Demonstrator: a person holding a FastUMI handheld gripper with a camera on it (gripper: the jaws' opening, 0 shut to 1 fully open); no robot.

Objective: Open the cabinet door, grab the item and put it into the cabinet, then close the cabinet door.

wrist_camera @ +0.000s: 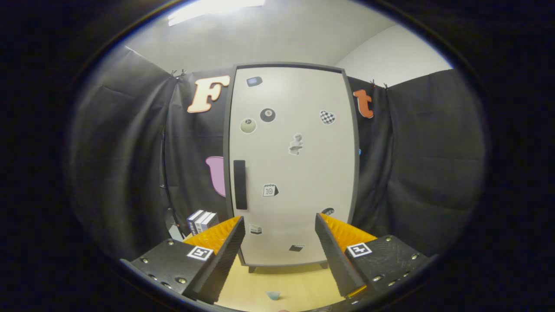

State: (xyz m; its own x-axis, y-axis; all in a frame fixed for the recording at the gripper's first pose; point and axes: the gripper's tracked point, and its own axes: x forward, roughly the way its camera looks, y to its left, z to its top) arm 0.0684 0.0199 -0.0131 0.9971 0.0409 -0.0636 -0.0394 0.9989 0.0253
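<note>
A tall white cabinet (291,164) with a dark frame stands straight ahead on a pale wooden tabletop (286,284), its door shut. A black vertical handle (239,185) sits on the door's left side, and several small stickers dot the door. My gripper (279,227) is open, its fingers spread wide with nothing between them, well short of the door. A small box with blue and white stripes (202,221) stands left of the cabinet, just beyond my left finger.
A small pale blue object (273,295) lies on the tabletop between the fingers, close below. Black cloth walls close in behind and on both sides of the cabinet.
</note>
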